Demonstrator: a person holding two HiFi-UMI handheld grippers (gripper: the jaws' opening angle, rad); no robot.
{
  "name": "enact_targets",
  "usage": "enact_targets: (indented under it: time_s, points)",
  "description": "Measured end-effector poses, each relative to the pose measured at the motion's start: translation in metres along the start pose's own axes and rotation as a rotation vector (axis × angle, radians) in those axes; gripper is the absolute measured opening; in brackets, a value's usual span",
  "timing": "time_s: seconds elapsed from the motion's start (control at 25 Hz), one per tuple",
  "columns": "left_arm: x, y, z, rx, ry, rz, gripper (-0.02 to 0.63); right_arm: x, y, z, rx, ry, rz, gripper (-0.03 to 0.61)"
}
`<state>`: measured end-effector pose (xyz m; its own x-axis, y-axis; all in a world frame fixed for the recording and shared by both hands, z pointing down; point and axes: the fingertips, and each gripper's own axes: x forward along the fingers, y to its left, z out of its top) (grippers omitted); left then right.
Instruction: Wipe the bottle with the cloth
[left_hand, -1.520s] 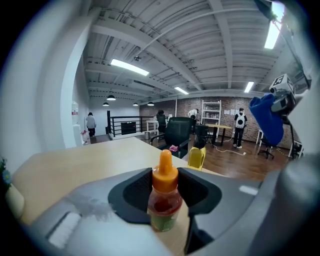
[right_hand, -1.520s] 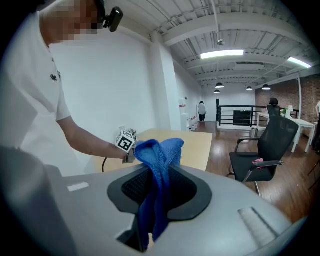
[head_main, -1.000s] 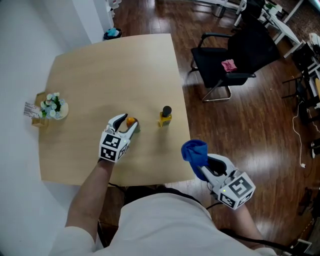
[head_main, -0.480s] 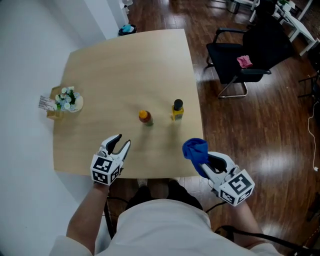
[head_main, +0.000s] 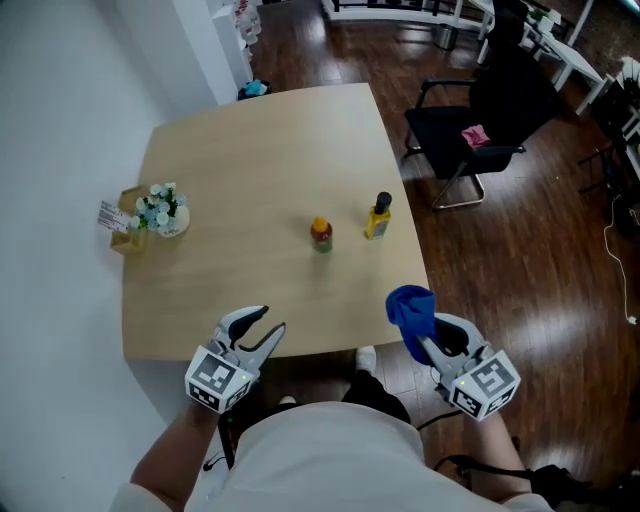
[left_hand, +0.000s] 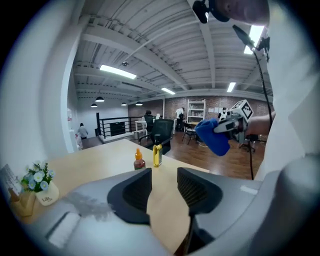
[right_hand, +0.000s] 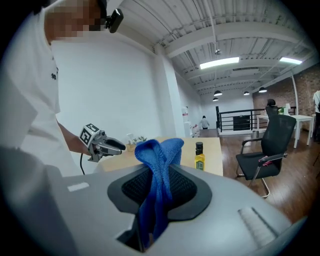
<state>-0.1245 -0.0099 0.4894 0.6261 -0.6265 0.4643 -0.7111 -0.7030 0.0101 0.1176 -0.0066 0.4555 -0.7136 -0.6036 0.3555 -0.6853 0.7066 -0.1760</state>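
Note:
Two bottles stand apart mid-table: a small orange-capped sauce bottle (head_main: 321, 235) and a yellow bottle with a black cap (head_main: 378, 217). My left gripper (head_main: 270, 320) hangs over the table's near edge, well short of both. Its jaws have just been closing a little, still stand apart and hold nothing. In the left gripper view both bottles (left_hand: 139, 160) (left_hand: 157, 155) show beyond the jaws. My right gripper (head_main: 425, 335) is off the table's near right corner, shut on a blue cloth (head_main: 411, 308). The cloth (right_hand: 157, 165) bunches up between its pads.
A pot of white flowers (head_main: 160, 210) and a small card box (head_main: 122, 232) sit at the table's (head_main: 250, 150) left edge. A black chair (head_main: 480, 120) with a pink item on its seat stands on the wood floor to the right.
My left gripper has let go of the orange-capped bottle and drawn back to the table's near edge, jaws narrower. The bottle stays upright. The right gripper keeps hold of the cloth.

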Motion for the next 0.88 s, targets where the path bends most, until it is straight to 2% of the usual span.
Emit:
enact_targets:
  time_s: [0.16, 0.32, 0.52, 0.68, 0.88]
  points:
    - [-0.06, -0.012, 0.002, -0.014, -0.082, -0.097, 0.17, -0.002, 0.068, -0.008, 0.002, -0.039, -0.08, 0.092]
    - [-0.117, -0.016, -0.011, -0.048, -0.119, -0.141, 0.156, -0.014, 0.143, -0.025, 0.06, -0.055, -0.154, 0.092]
    - [-0.169, -0.023, -0.016, -0.072, -0.173, -0.184, 0.156, -0.027, 0.217, -0.039, 0.071, -0.028, -0.176, 0.092]
    - [-0.189, -0.036, -0.018, -0.064, -0.187, -0.202, 0.153, -0.04, 0.242, -0.032, 0.038, -0.028, -0.174, 0.092]
    - [-0.189, -0.055, -0.005, -0.075, -0.218, -0.191, 0.15, -0.058, 0.248, -0.015, -0.022, -0.037, -0.15, 0.092]
